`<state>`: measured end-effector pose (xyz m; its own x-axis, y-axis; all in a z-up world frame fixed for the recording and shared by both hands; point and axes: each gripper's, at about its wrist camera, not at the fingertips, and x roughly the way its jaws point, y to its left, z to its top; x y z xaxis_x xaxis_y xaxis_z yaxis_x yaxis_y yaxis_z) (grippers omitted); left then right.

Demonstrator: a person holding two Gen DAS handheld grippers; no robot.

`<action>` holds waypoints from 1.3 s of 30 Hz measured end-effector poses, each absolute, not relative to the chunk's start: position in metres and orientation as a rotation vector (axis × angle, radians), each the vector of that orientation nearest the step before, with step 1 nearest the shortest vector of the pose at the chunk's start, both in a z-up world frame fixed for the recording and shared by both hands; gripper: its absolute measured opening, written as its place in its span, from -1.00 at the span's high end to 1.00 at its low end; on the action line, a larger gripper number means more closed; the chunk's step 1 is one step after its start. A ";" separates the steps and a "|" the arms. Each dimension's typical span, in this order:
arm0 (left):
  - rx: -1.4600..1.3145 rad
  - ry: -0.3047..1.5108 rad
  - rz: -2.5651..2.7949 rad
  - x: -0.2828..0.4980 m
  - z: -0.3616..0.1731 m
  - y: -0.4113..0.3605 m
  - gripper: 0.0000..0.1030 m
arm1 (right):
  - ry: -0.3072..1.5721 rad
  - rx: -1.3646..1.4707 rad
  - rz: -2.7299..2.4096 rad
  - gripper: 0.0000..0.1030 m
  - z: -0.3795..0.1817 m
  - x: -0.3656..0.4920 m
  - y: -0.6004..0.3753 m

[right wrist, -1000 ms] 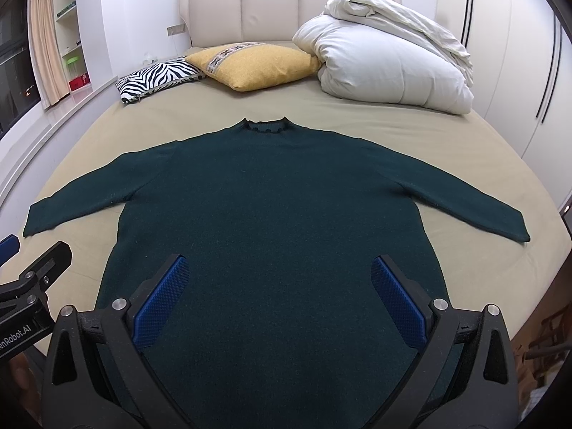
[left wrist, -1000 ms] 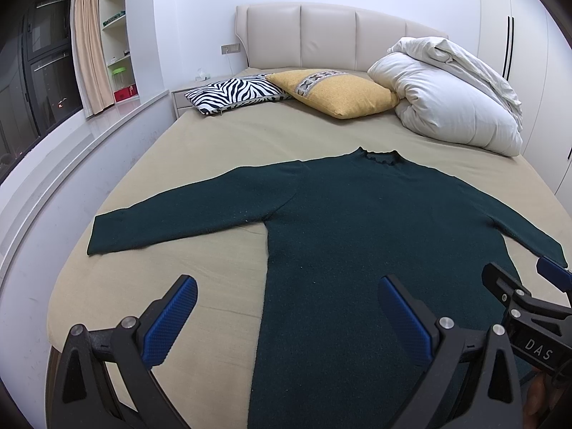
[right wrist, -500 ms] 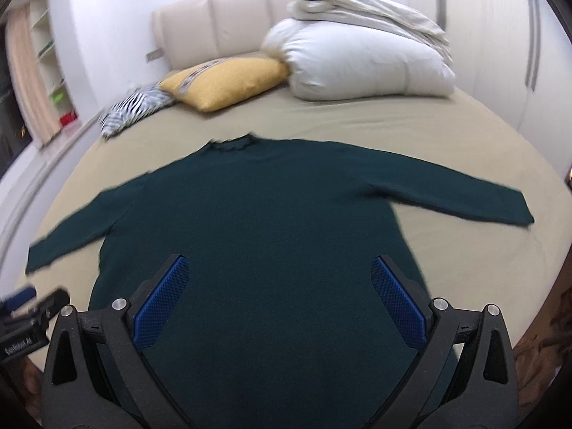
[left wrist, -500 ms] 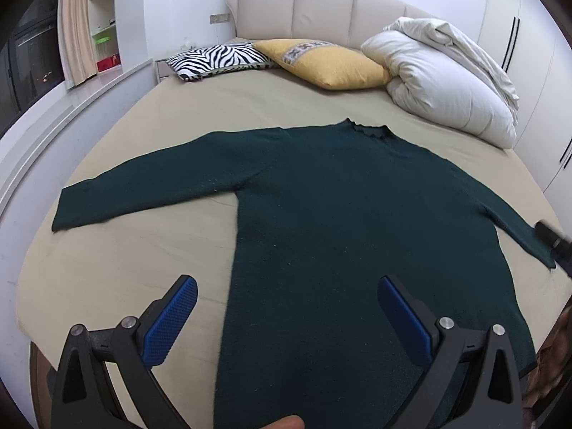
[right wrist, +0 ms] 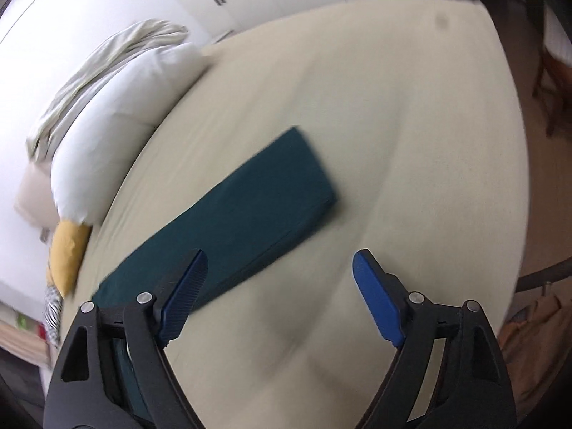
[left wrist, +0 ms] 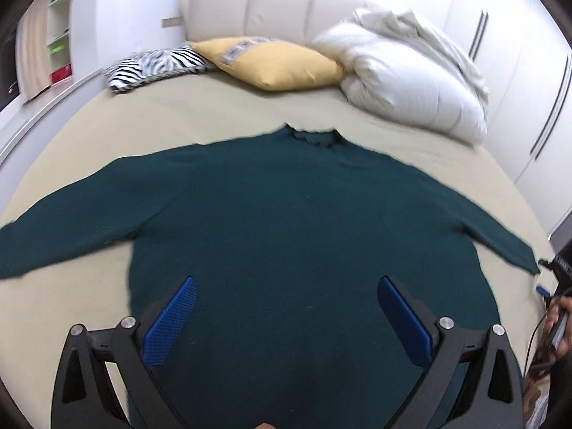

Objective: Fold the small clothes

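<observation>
Sweater (left wrist: 304,221), dark green, lies flat and face-up on the beige bed (left wrist: 150,118), sleeves spread to both sides, collar toward the headboard (left wrist: 279,3); left gripper (left wrist: 286,307) hangs over the lower body of the garment with both blue pads (left wrist: 171,318) spread wide, holding nothing; right gripper (right wrist: 279,286) is likewise spread wide and empty, camera rolled sideways, looking down at the right sleeve (right wrist: 250,207); its left pad sits over the sleeve's near edge, its right pad over bare sheet; contact with the fabric can't be judged, frame is motion-blurred; sleeve cuff ends on open sheet well short of the mattress edge; in the left view the right gripper's black body and the person's hand (left wrist: 559,318) show at the far right, just past that cuff; beyond the collar: yellow pillow (left wrist: 279,64), zebra-print pillow (left wrist: 157,64) to its left, bunched white duvet (left wrist: 411,75) to its right, all apart from the sweater; white wardrobe doors (left wrist: 518,71) on the right wall, shelves and curtain (left wrist: 34,53) at left; nothing lies on the sweater or between the grippers and it.
</observation>
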<state>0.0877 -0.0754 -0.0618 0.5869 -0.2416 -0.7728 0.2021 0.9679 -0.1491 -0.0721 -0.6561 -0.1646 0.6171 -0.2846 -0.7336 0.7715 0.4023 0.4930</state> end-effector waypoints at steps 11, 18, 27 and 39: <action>-0.217 1.026 -0.299 0.110 -0.087 -0.063 -1.00 | 0.619 0.912 -0.637 0.86 -0.188 -0.040 -0.716; -0.381 1.006 -0.363 0.121 -0.082 -0.032 -0.68 | 0.624 0.733 -0.387 0.87 -0.117 0.068 -0.602; -0.509 0.961 -0.407 0.147 -0.081 -0.004 -0.68 | 0.803 0.646 0.106 0.75 -0.137 0.224 -0.341; -0.450 1.094 -0.498 0.206 -0.117 -0.096 -0.60 | 0.780 0.506 0.087 -0.20 -0.142 0.126 -0.347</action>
